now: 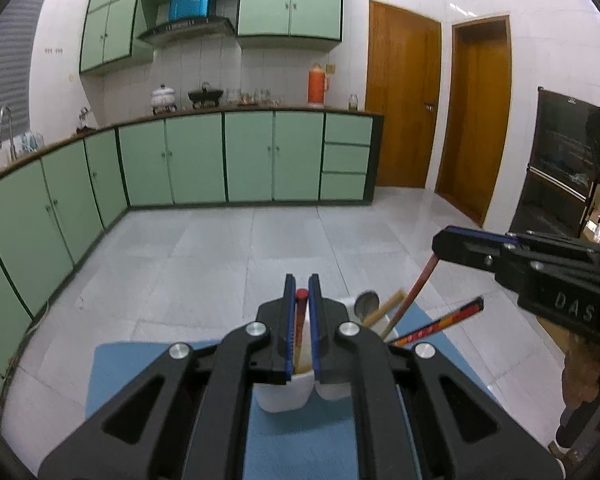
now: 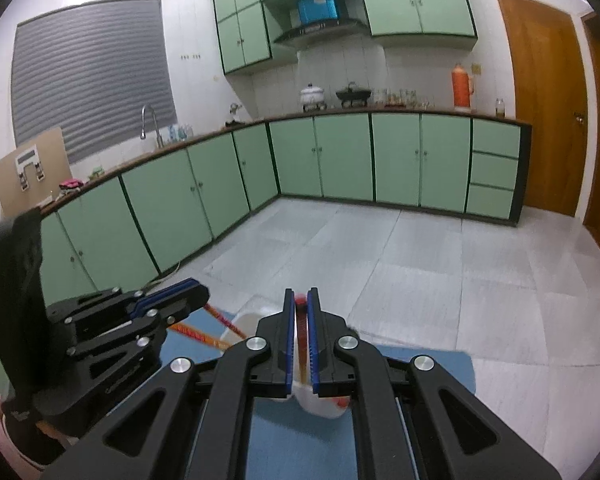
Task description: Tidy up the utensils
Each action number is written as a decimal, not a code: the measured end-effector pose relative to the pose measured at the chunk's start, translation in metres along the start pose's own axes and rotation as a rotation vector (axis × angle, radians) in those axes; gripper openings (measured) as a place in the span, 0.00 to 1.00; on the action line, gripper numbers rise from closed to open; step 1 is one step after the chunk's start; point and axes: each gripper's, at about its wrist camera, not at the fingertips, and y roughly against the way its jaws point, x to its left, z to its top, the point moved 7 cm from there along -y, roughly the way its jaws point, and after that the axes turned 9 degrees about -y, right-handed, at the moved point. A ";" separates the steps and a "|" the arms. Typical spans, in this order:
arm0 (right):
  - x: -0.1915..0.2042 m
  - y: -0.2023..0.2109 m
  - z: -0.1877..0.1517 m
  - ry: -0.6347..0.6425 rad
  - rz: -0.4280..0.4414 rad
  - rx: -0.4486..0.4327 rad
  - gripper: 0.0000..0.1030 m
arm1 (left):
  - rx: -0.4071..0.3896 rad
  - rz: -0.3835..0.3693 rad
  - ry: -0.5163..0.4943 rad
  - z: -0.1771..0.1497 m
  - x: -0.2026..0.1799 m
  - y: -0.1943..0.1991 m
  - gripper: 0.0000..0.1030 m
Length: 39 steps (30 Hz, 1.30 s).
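Observation:
A white utensil holder [image 1: 284, 394] stands on a blue mat [image 1: 140, 368]. It holds a metal spoon [image 1: 367, 303], a tan wooden handle [image 1: 384, 308] and red-orange chopsticks [image 1: 440, 322]. My left gripper [image 1: 302, 284] is shut on a red-tipped stick [image 1: 301, 294] that stands in the holder. My right gripper [image 1: 440, 246] is shut on the top of a reddish stick [image 1: 414, 292] leaning in the holder. In the right wrist view the right gripper [image 2: 300, 298] pinches that red-tipped stick [image 2: 300, 301] above the holder [image 2: 324, 406], and the left gripper [image 2: 198, 294] is at the left.
The mat [image 2: 428, 364] lies at a table edge above a grey tiled floor [image 1: 220, 248]. Green cabinets [image 1: 196, 160] line the far walls. Two wooden doors [image 1: 404, 100] are at the right. A dark appliance [image 1: 560, 160] stands at far right.

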 end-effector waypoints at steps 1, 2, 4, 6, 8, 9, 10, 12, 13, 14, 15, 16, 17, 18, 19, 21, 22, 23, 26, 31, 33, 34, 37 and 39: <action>-0.003 0.000 -0.004 -0.009 -0.002 0.007 0.16 | 0.009 -0.004 0.009 -0.004 0.001 -0.001 0.12; -0.005 0.002 -0.007 -0.016 -0.005 0.007 0.18 | 0.015 -0.007 0.019 -0.006 0.003 0.000 0.21; -0.011 0.012 -0.010 -0.041 -0.012 -0.015 0.31 | 0.003 -0.005 0.036 -0.008 0.007 0.007 0.33; -0.016 0.026 -0.012 -0.063 -0.024 -0.043 0.38 | -0.019 0.000 0.040 -0.007 0.011 0.019 0.38; -0.022 0.040 -0.013 -0.079 -0.044 -0.069 0.41 | -0.043 0.022 0.037 -0.007 0.014 0.034 0.48; -0.025 0.049 -0.015 -0.088 -0.054 -0.083 0.44 | -0.052 0.032 0.037 -0.007 0.014 0.040 0.50; -0.028 0.058 -0.016 -0.099 -0.062 -0.095 0.47 | -0.062 0.042 0.039 -0.007 0.015 0.046 0.56; -0.031 0.072 -0.021 -0.112 -0.078 -0.112 0.52 | -0.080 0.067 0.050 -0.010 0.016 0.063 0.62; -0.032 0.080 -0.024 -0.114 -0.089 -0.121 0.55 | -0.090 0.074 0.056 -0.012 0.017 0.071 0.66; -0.032 0.085 -0.026 -0.114 -0.096 -0.127 0.57 | -0.095 0.080 0.060 -0.014 0.016 0.078 0.69; -0.033 0.092 -0.029 -0.115 -0.107 -0.133 0.62 | -0.099 0.092 0.066 -0.016 0.016 0.086 0.70; -0.033 0.098 -0.033 -0.115 -0.120 -0.136 0.64 | -0.102 0.101 0.067 -0.018 0.016 0.093 0.72; -0.033 0.102 -0.035 -0.114 -0.127 -0.140 0.65 | -0.104 0.112 0.067 -0.020 0.015 0.100 0.75; -0.032 0.109 -0.039 -0.112 -0.136 -0.147 0.67 | -0.104 0.125 0.068 -0.021 0.014 0.105 0.78; -0.030 0.115 -0.042 -0.111 -0.144 -0.152 0.72 | -0.102 0.144 0.068 -0.023 0.014 0.111 0.84; -0.025 0.123 -0.048 -0.111 -0.146 -0.153 0.80 | -0.110 0.157 0.067 -0.026 0.011 0.124 0.86; -0.022 0.128 -0.052 -0.110 -0.143 -0.153 0.84 | -0.115 0.159 0.067 -0.028 0.008 0.131 0.87; -0.020 0.132 -0.057 -0.110 -0.140 -0.153 0.86 | -0.116 0.159 0.066 -0.029 0.007 0.135 0.89; -0.014 0.141 -0.066 -0.115 -0.137 -0.145 0.94 | -0.111 0.158 0.063 -0.032 0.002 0.149 0.92; 0.001 0.150 -0.075 -0.101 -0.115 -0.121 0.94 | -0.111 0.147 0.062 -0.036 -0.007 0.167 0.93; 0.008 0.156 -0.076 -0.088 -0.109 -0.123 0.94 | -0.108 0.138 0.061 -0.039 -0.009 0.174 0.94; 0.011 0.159 -0.077 -0.085 -0.102 -0.126 0.94 | -0.109 0.134 0.061 -0.040 -0.011 0.178 0.94; 0.018 0.167 -0.079 -0.074 -0.090 -0.139 0.94 | -0.111 0.132 0.060 -0.043 -0.013 0.188 0.94; 0.022 0.173 -0.080 -0.066 -0.083 -0.145 0.94 | -0.116 0.132 0.057 -0.044 -0.015 0.196 0.94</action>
